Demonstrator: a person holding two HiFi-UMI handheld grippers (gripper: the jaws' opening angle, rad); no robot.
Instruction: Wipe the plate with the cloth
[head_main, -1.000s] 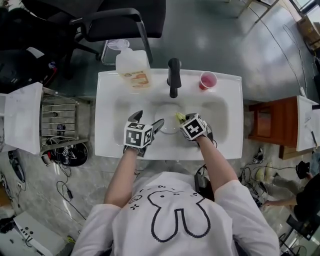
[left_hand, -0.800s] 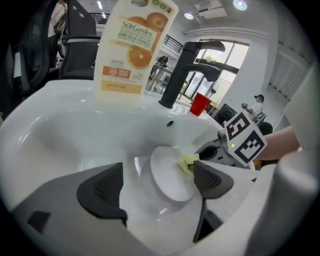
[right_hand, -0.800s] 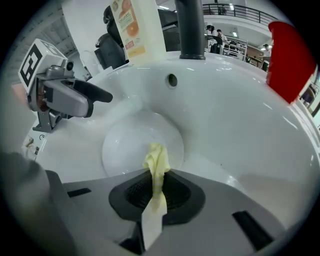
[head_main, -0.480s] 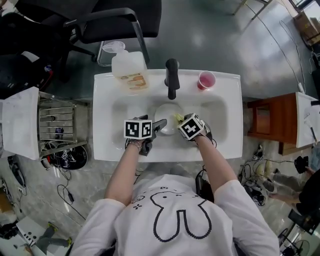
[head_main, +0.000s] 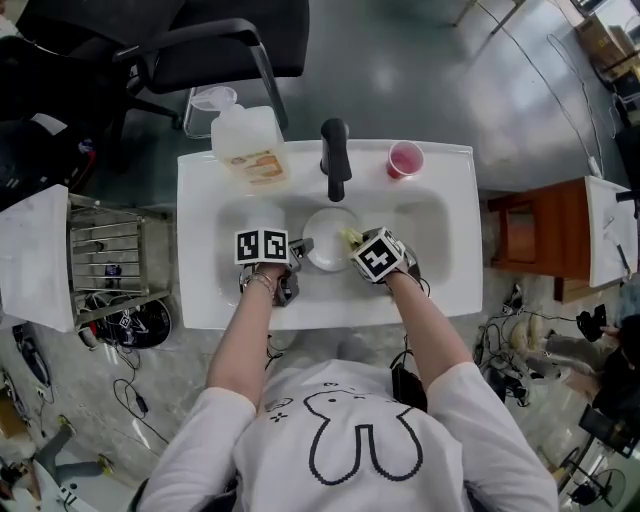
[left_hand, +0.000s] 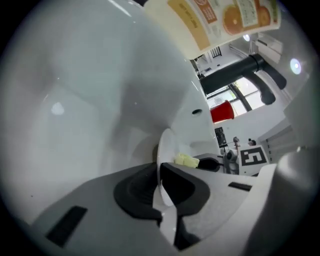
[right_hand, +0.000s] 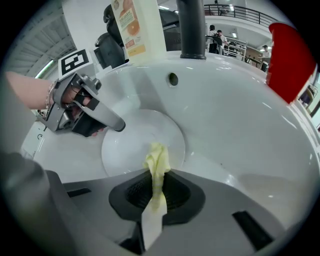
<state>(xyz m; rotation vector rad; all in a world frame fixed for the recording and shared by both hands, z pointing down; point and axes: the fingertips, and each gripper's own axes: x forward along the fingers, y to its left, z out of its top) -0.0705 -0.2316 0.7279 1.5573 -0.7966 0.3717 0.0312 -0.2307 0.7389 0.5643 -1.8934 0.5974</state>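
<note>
A small white plate (head_main: 330, 252) lies in the basin of the white sink (head_main: 200, 290). My left gripper (head_main: 297, 250) has just been closing and is now shut on the plate's left rim; the rim (left_hand: 162, 152) stands edge-on between its pads (left_hand: 161, 185). My right gripper (head_main: 356, 241) is at the plate's right side, shut on a pale yellow cloth (head_main: 350, 236). In the right gripper view the cloth (right_hand: 156, 167) sticks out of the jaws (right_hand: 155, 197) over the plate (right_hand: 132, 142), and the left gripper (right_hand: 119, 125) grips the plate's far edge.
A black faucet (head_main: 334, 155) rises behind the basin, between a soap bottle (head_main: 250, 145) on the left and a red cup (head_main: 404, 158) on the right. A wire drying rack (head_main: 105, 255) stands left of the sink, and a wooden table (head_main: 535, 240) right of it.
My left gripper sank toward the basin, rolled, and closed from wide open onto the plate's rim. The right gripper with the cloth stayed put.
</note>
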